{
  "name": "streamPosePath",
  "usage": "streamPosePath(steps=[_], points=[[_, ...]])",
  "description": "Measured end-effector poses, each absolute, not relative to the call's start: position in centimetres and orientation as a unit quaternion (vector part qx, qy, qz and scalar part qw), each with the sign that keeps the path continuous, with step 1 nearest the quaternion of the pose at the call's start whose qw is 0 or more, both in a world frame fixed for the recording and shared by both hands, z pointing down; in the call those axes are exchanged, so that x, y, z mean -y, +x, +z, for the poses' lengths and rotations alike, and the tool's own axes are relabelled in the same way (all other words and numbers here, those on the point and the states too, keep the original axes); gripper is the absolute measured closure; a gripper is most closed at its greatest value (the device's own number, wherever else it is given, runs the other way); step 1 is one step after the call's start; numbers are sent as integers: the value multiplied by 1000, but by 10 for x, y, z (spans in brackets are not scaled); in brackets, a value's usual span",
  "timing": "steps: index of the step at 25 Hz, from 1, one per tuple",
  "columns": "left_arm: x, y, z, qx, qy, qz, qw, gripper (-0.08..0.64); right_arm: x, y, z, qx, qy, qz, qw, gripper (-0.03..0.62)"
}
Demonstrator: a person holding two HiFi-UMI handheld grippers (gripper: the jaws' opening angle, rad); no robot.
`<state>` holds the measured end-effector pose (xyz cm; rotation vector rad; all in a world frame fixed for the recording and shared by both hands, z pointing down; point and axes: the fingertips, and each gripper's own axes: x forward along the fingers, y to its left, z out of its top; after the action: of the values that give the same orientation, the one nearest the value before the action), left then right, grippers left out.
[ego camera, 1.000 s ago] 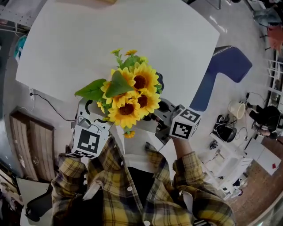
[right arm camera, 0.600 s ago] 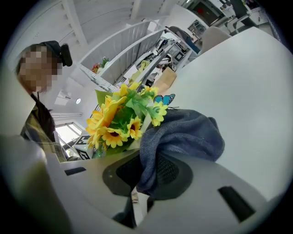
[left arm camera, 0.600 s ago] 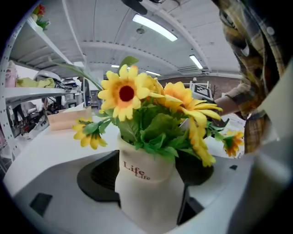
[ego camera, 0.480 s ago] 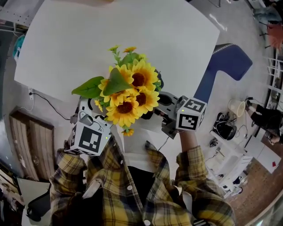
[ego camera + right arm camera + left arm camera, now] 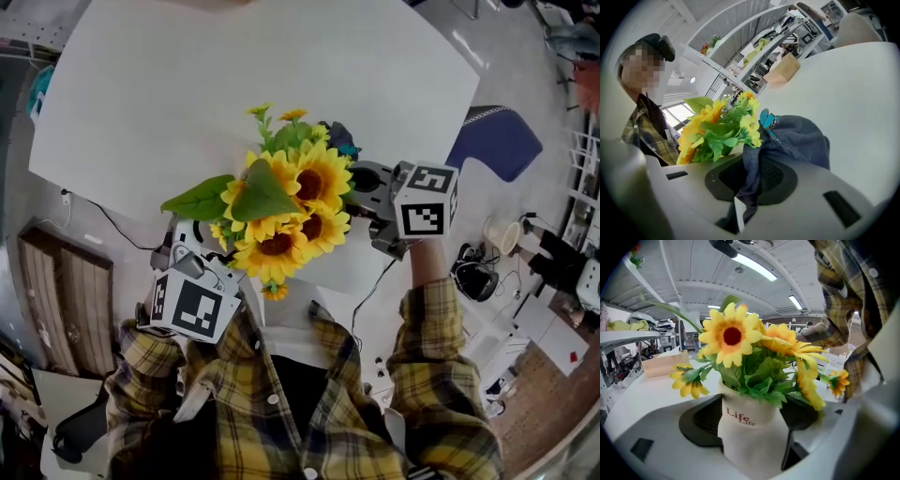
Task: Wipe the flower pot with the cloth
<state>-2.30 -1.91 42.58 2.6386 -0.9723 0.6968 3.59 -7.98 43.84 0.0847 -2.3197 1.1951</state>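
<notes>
Pot (image 5: pixel 749 420): cream, soft-looking, red "Life" print on the front, clamped between the jaws of the left gripper (image 5: pixel 752 434). Both dark pads press its sides, so the gripper is closed on it. The pot stands roughly upright in the left gripper view, w/ a bunch of sunflowers (image 5: pixel 291 211) and green leaves spilling out the top. From the head view the flowers cover the pot completely. They sit over the near edge of the white table (image 5: pixel 234 84), and I can't tell whether the pot's base touches the table.

Right gripper (image 5: pixel 757 183) has its jaws closed on a dark blue cloth (image 5: pixel 797 140). A narrow fold is pinched between the pads, and the bunched rest bulges out past them. The bulk of the cloth lies right against the flowers on the person's right side. A small blue butterfly (image 5: pixel 768 119) sits on the top edge of the cloth next to the leaves. Contact between cloth and pot wall isn't visible in any view.

In the head view the right gripper's marker cube (image 5: pixel 427 202) is just right of the bouquet, and the left one (image 5: pixel 192 305) is below-left. Plaid sleeves (image 5: pixel 431 319) run back from both. A blue chair (image 5: pixel 497 141) stands at the table's right edge.
</notes>
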Motion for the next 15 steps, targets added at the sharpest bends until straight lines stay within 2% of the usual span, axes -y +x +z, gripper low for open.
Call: streamPosePath(steps=[15], points=[[38,-28,426,275,924,250,95,190,134,-13,443,852,-145,367,344,561]])
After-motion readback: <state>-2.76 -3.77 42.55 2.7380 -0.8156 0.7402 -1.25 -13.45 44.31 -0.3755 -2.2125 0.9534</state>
